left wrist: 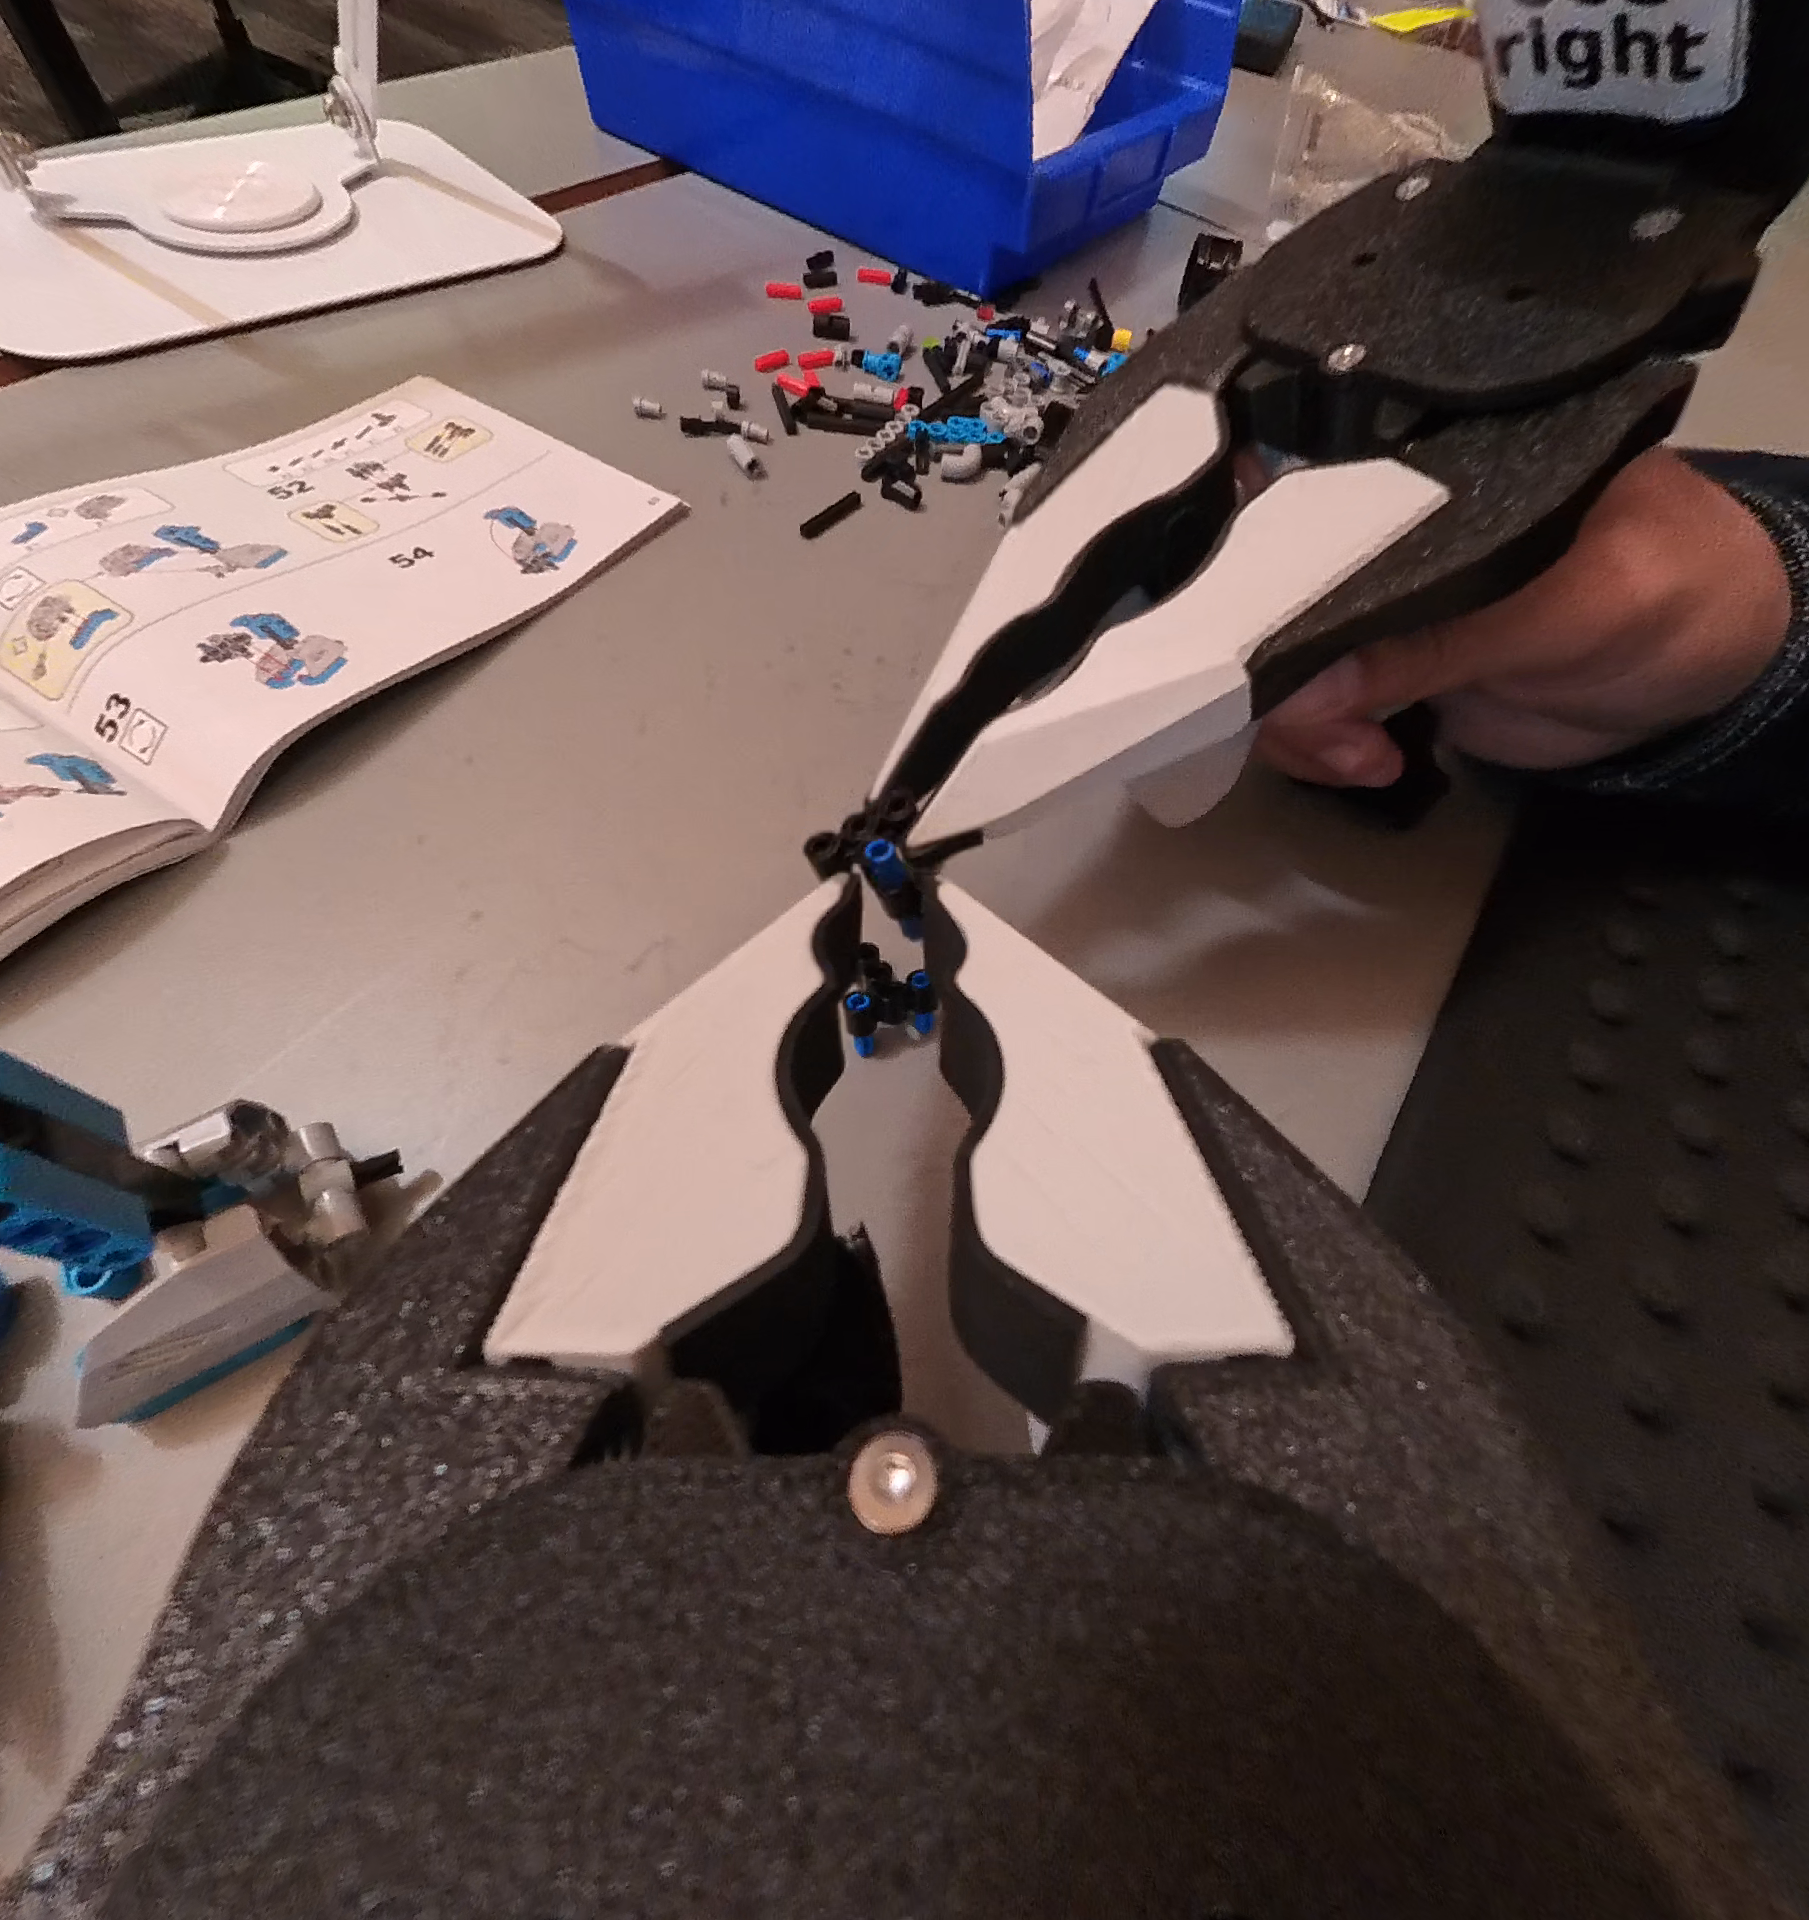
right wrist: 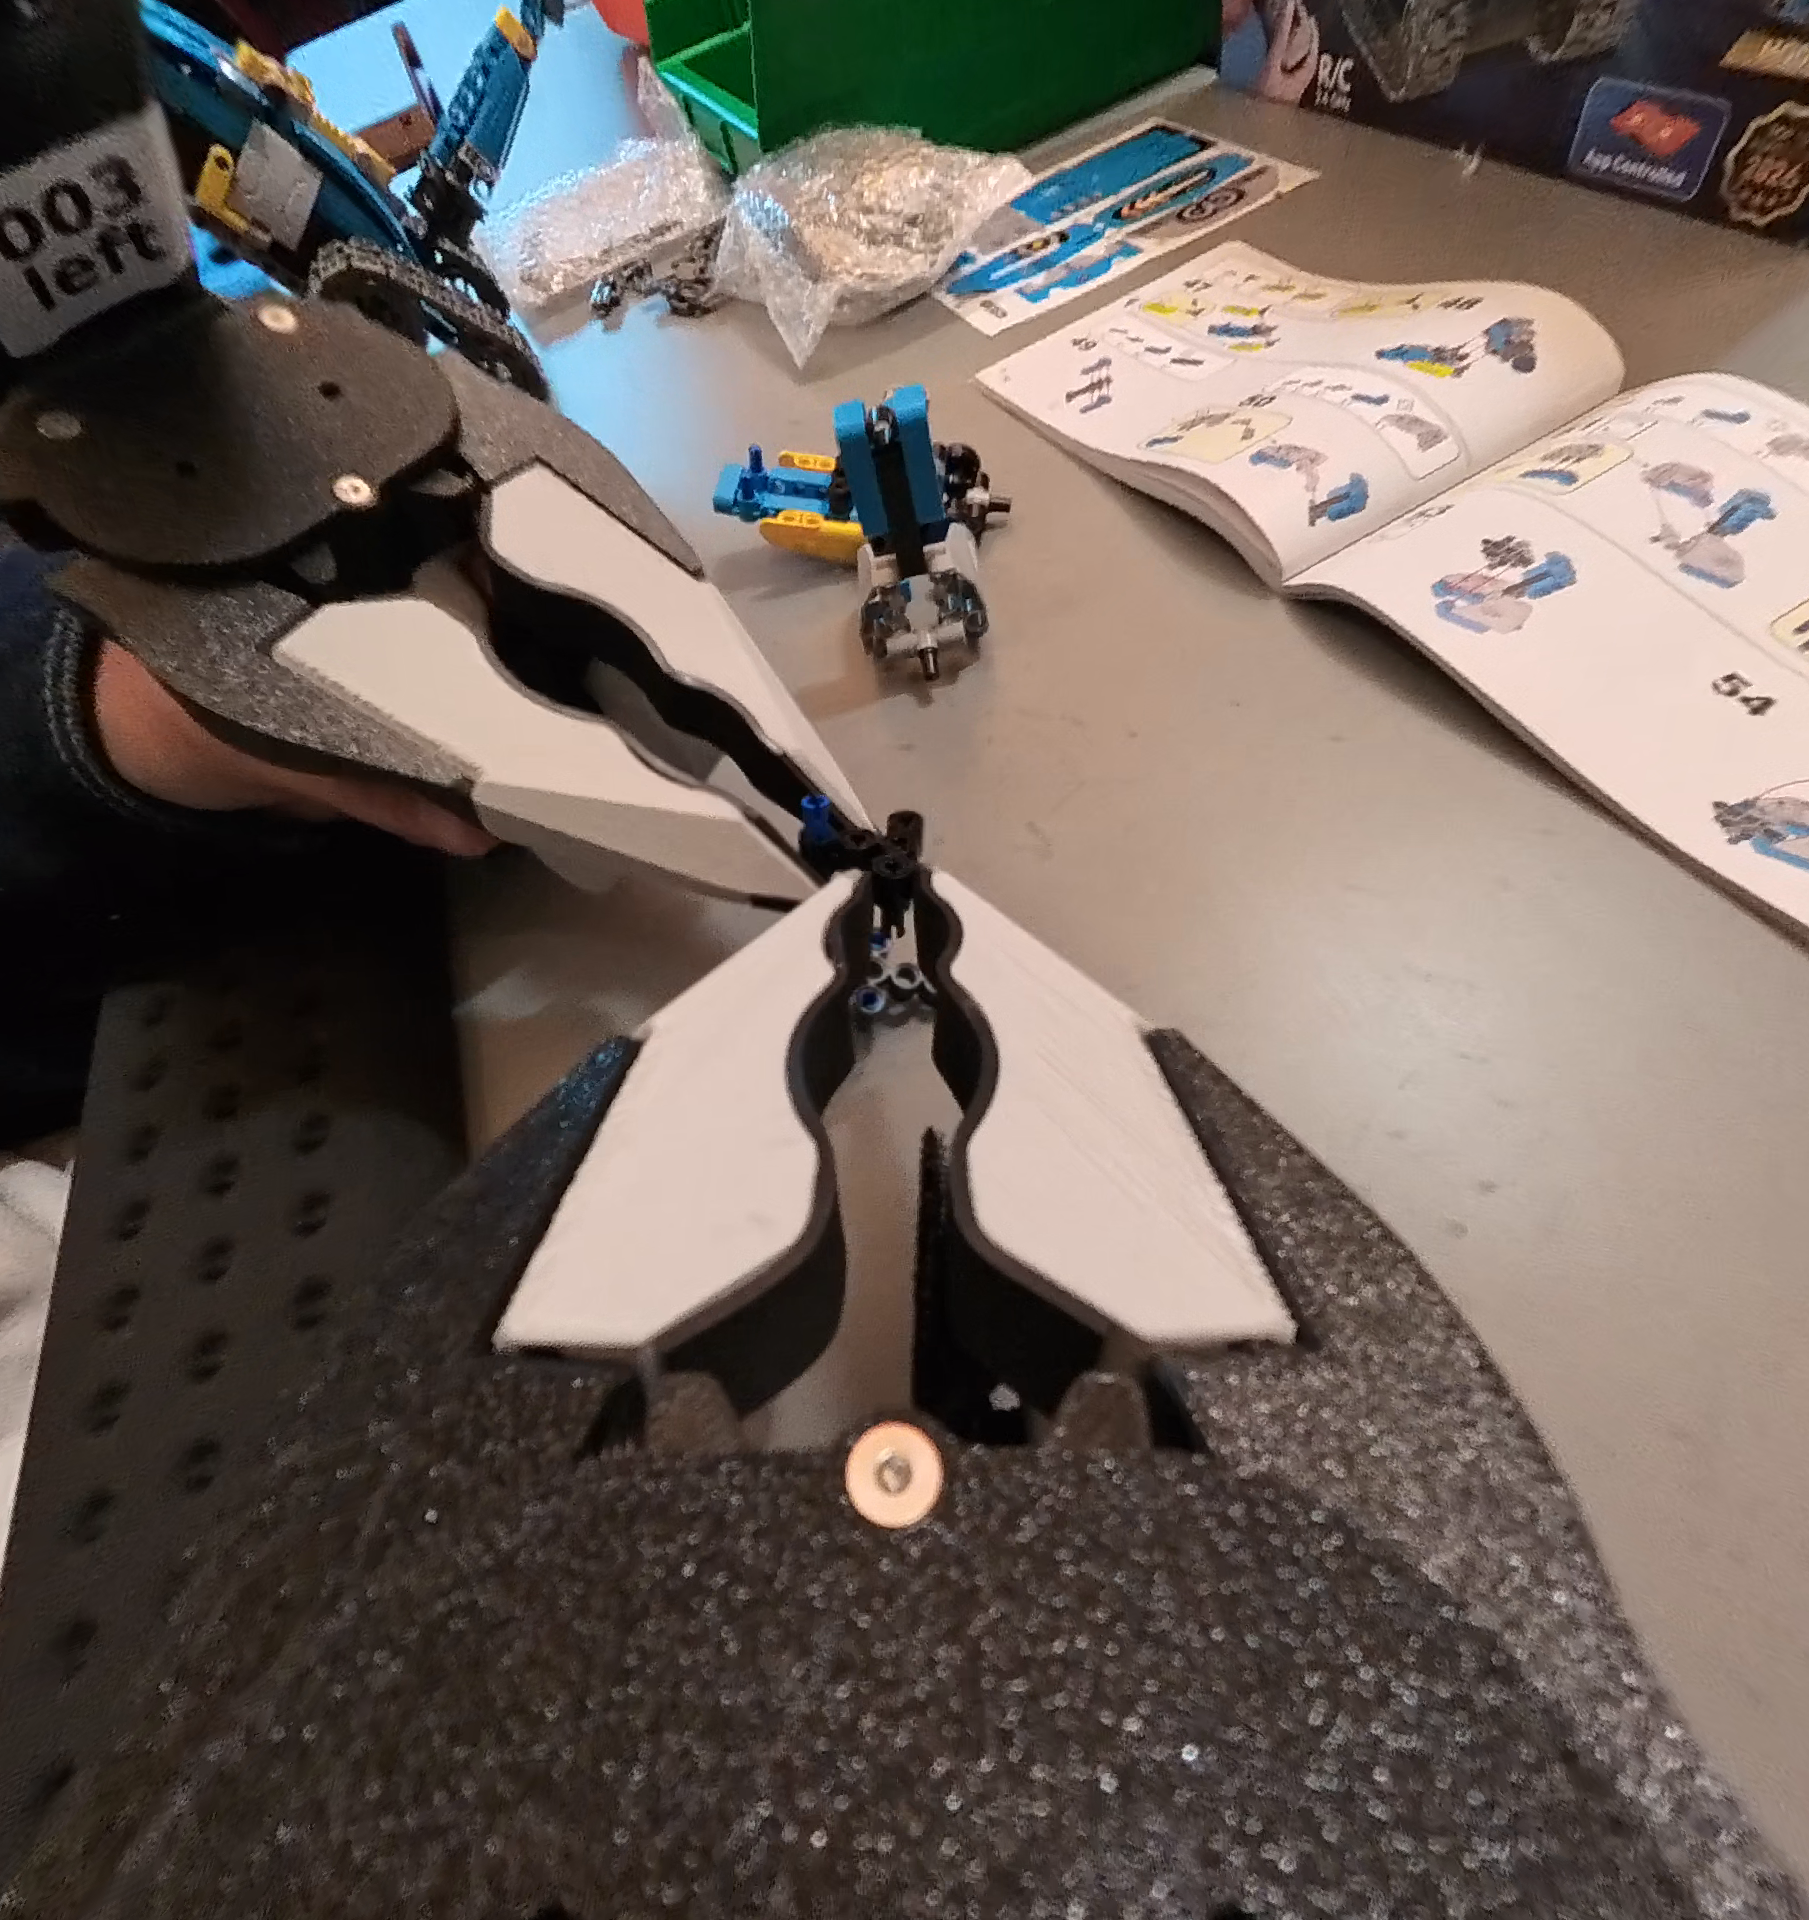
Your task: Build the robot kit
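Nearest us, the left gripper (left wrist: 884, 883): jaws drawn almost together, tips pinched on a small black-and-blue cluster (left wrist: 882, 864) held just above the bench (left wrist: 567, 831). The right gripper (left wrist: 905, 821), carried by a hand (left wrist: 1554, 665), meets it tip to tip from the far right and is clamped on the same cluster. We cannot tell whether the cluster is one part or two pressed together.

Around them, by size:
- studded black mat (left wrist: 1658, 1143) at the near bench edge, right of the grippers
- blue bin (left wrist: 827, 135) at the back
- white stand (left wrist: 235, 239), far left
- open manual (left wrist: 308, 582), left of the grippers and well apart
- half-built blue and grey model (left wrist: 152, 1247), lying near the left gripper's body
- loose parts pile (left wrist: 941, 384) just before the bin
- a second tiny piece (left wrist: 884, 1003), black with blue pins, on the bench directly under the left gripper's jaws, untouched
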The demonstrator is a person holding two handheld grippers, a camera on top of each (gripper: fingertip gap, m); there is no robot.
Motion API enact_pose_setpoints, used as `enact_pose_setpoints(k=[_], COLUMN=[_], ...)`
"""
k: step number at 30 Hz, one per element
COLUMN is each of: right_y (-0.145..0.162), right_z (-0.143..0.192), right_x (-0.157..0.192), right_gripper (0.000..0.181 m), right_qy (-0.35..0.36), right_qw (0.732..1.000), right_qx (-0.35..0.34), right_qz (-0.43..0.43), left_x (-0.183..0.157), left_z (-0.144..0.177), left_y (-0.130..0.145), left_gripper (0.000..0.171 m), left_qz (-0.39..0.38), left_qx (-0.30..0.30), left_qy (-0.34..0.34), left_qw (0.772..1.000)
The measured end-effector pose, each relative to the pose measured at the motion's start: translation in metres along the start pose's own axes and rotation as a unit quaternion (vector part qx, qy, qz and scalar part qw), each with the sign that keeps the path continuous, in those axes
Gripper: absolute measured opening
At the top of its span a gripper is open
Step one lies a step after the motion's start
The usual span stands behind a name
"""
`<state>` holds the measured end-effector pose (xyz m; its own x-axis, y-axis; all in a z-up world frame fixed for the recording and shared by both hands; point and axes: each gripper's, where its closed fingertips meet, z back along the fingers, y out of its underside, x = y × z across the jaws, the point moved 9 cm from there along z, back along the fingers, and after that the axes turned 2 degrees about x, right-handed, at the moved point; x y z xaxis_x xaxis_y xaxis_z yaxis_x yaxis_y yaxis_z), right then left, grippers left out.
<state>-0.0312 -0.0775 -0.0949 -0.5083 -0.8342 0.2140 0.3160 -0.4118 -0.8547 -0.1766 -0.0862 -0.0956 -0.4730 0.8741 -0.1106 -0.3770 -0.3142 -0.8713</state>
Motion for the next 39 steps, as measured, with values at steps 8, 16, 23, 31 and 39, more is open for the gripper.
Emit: enact_pose_setpoints(k=[8,16,23,31,39], right_y=[0.008,0.015,0.015,0.001,0.016], right_z=[-0.006,-0.008,-0.004,-0.016,-0.025], right_x=[-0.003,-0.006,-0.008,-0.013,0.007], right_gripper=[0.007,0.021,0.047,0.049,0.038], right_qy=[-0.003,-0.006,-0.002,-0.087,0.002], right_qw=[0.999,0.995,0.965,0.953,0.911], right_qx=[0.036,0.078,0.128,0.11,0.115], right_qz=[-0.002,0.057,0.229,0.268,0.396], left_x=[-0.003,-0.002,-0.006,-0.007,-0.006], left_z=[-0.006,-0.007,-0.009,-0.012,-0.013], left_y=[0.006,0.01,0.011,0.014,0.015], left_gripper=[0.01,0.007,0.007,0.006,0.007], left_qz=[-0.027,-0.048,-0.057,-0.063,-0.048], left_qx=[0.039,0.059,0.071,0.089,0.091], left_qy=[-0.01,-0.032,-0.027,-0.034,-0.02], left_qw=[0.999,0.997,0.996,0.993,0.995])
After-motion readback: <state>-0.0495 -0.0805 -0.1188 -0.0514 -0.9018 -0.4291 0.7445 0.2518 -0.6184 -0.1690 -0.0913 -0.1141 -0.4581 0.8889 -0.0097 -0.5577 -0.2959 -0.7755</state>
